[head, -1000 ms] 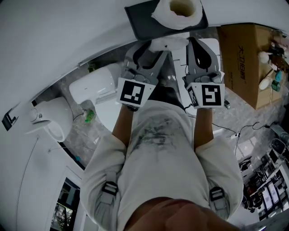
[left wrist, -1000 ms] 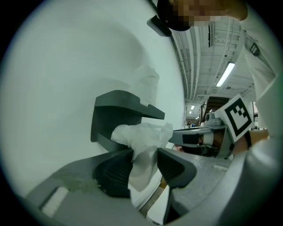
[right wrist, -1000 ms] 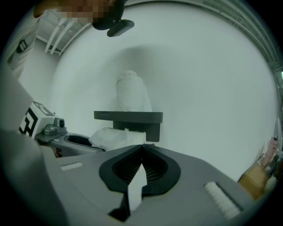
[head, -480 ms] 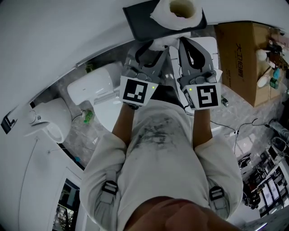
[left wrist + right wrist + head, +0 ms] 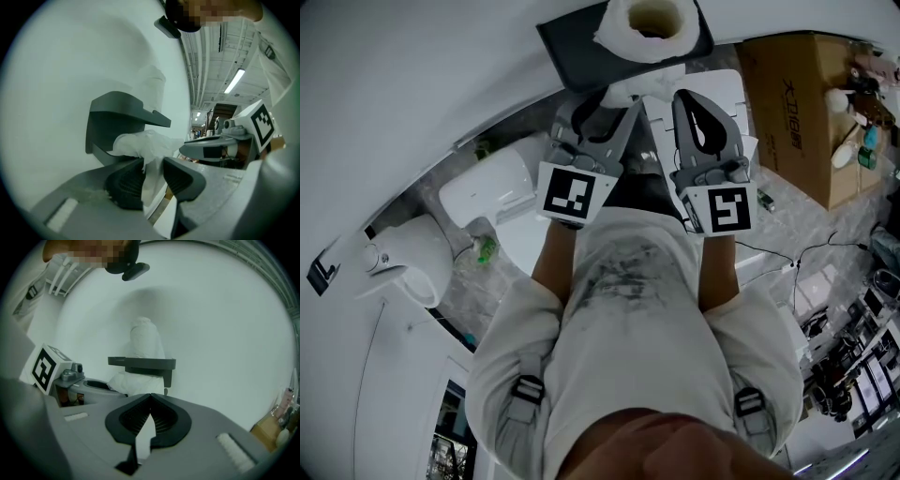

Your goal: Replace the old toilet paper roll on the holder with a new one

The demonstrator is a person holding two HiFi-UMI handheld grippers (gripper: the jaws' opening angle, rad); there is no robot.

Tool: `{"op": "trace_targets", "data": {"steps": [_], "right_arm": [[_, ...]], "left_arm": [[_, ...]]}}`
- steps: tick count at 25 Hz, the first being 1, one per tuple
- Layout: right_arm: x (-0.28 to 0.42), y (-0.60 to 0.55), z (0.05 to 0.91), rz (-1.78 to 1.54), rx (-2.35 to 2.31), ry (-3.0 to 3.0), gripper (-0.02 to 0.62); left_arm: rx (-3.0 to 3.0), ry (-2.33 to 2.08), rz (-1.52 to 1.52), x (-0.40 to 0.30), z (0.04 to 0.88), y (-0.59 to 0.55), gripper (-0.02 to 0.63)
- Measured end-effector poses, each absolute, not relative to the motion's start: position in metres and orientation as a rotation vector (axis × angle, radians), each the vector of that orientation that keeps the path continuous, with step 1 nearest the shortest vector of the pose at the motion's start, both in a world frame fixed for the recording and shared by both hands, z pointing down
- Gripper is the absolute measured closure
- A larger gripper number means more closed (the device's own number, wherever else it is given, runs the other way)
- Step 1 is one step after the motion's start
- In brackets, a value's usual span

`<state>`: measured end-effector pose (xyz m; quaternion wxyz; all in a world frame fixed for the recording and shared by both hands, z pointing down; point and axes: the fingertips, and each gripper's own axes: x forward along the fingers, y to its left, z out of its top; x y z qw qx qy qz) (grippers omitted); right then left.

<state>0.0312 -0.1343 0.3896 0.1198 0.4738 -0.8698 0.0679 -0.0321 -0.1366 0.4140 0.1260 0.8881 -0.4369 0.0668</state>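
A dark grey holder (image 5: 572, 52) is fixed to the white wall, with a full white roll (image 5: 654, 26) standing on its shelf. Under the shelf hangs the old roll's crumpled white paper (image 5: 637, 89). In the left gripper view a strip of that paper (image 5: 149, 173) hangs down between my left gripper's (image 5: 152, 177) jaws, which are closing on it; the pads are not clearly pressing on it. My right gripper (image 5: 151, 401) is shut with nothing in it, level with the left gripper (image 5: 89, 385) and just short of the holder (image 5: 143, 364).
A white toilet (image 5: 403, 253) and a white lidded unit (image 5: 492, 187) stand on the floor at the left. A cardboard box (image 5: 792, 103) with bottles is at the right. Cables lie on the stone floor (image 5: 806, 244).
The left gripper's jaws have narrowed round the hanging paper. Both grippers have stayed at the holder, and the right one has stayed shut.
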Motion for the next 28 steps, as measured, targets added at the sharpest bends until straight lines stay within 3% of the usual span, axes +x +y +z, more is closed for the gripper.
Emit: {"op": "trace_targets", "data": {"steps": [28], "right_arm": [[0.074,-0.136,0.387,0.235,1.418,-2.551,0.593]], "left_arm": [[2.595,-1.275,0.238,0.009,0.407,-0.151,0.479]]}}
